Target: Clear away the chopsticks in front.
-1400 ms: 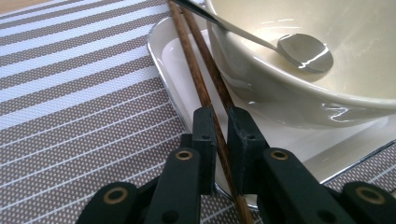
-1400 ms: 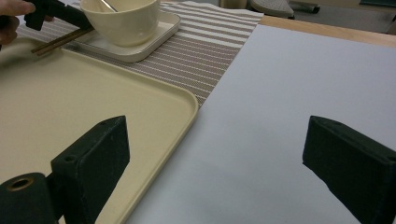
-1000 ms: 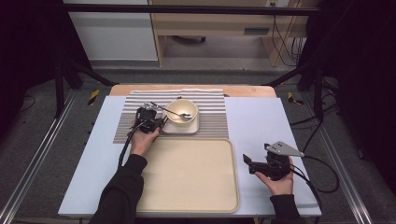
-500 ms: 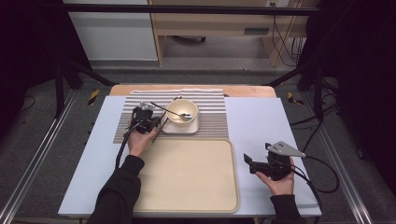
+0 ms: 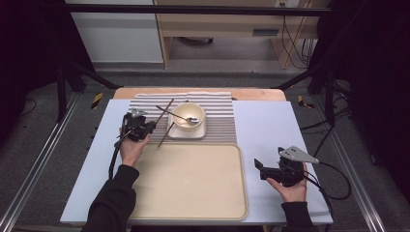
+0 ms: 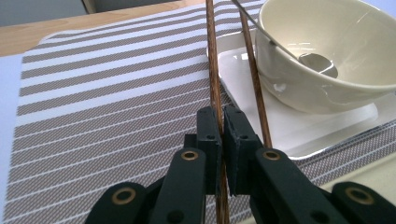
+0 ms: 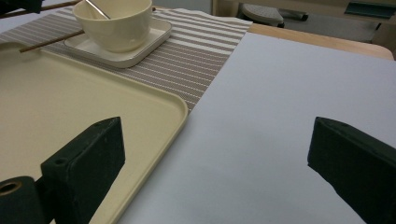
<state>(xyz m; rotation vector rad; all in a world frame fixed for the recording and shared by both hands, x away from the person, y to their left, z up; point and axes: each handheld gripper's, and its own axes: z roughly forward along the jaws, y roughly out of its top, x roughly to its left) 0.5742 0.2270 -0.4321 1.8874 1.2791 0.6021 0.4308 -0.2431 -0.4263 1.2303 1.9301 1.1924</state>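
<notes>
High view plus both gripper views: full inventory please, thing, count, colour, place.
chopsticks: 2, dark brown; one clamped in the left tool, the other lying against the left edge of the small plate
bowl: 1, cream, on the small plate
spoon: 1, metal, in the bowl, handle sticking out to the left
small plate: 1, white, square, on the striped mat
striped mat: 1, grey and white, far middle of the table
tray: 1, cream, near middle, nothing on it
table cover: 1, pale blue, under everything
left tool: 1, black, shut on a chopstick, left of the bowl
right tool: 1, black, open, right of the tray
</notes>
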